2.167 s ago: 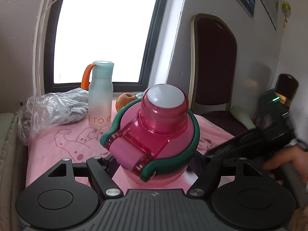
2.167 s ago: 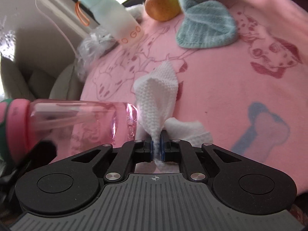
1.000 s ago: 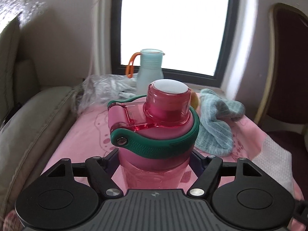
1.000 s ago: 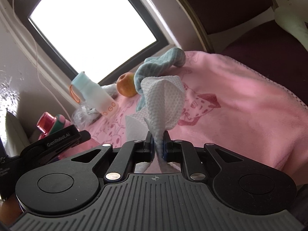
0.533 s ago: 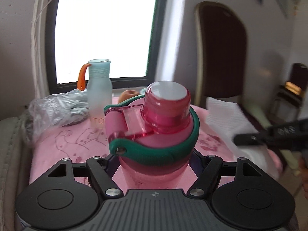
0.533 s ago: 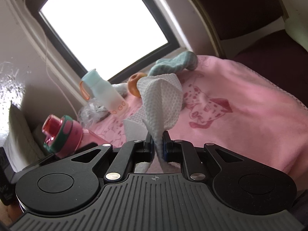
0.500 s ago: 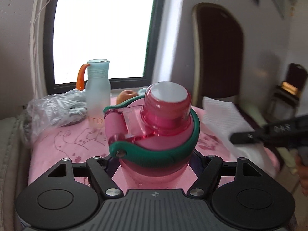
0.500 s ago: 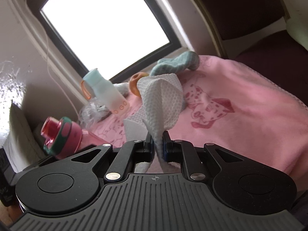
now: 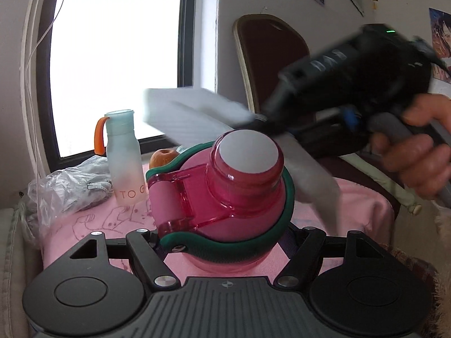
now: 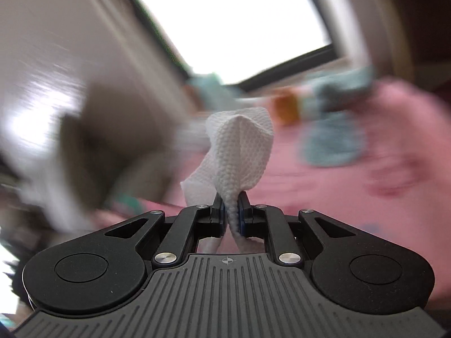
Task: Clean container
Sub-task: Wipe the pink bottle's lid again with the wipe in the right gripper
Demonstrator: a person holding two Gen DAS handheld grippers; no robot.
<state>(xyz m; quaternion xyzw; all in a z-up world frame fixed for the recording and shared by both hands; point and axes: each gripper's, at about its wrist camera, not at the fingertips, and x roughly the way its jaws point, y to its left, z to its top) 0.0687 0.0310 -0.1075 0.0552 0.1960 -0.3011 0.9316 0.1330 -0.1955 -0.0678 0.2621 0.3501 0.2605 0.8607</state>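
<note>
Two hand-held grippers working: left [image 9: 225, 242] clamping rigid, slick pink plastic bottle [image 9: 225, 194], right [image 10: 231, 211] pinching limp white paper towel [image 10: 239, 152].

Pink bottle [image 9: 225, 205] upright, lid shut; white wipe [image 10: 239, 157] pinched.

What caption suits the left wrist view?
Left gripper grips a pink bottle while the right gripper brings a white wipe.
</note>
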